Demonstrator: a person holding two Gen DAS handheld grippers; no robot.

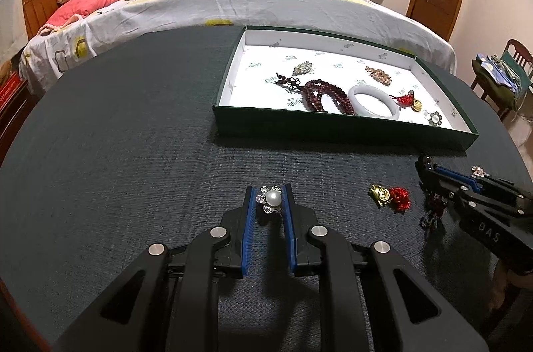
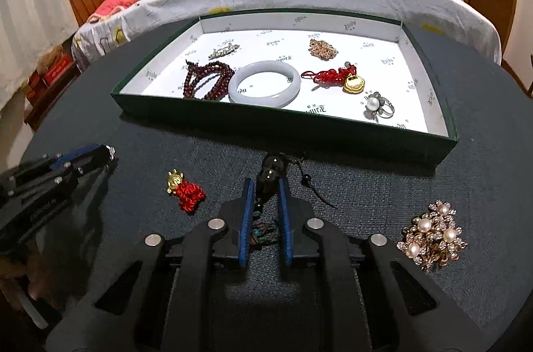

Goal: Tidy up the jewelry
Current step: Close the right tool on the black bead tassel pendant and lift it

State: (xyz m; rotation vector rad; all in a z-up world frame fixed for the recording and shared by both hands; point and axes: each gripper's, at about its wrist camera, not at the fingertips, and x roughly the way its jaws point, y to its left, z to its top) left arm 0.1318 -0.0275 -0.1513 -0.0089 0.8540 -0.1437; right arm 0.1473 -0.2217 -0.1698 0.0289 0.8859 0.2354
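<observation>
Two grips are set: left gripper (image 1: 269,198) jaws nearly closed on the pearl ring (image 1: 270,199), right gripper (image 2: 266,191) jaws clamped on the dark pendant (image 2: 270,177), both low over the bench (image 1: 133,152). Next, I judge, carry both into the far box (image 2: 286,120).

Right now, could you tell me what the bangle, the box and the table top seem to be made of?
Bangle: pale, glossy and slightly translucent, so likely jade or glass.
Box: thin straight walls, dark green matte outside, printed white lining, so probably cardboard.
Table top: dark, with a woven grain, so apparently fabric or textured matting.
</observation>
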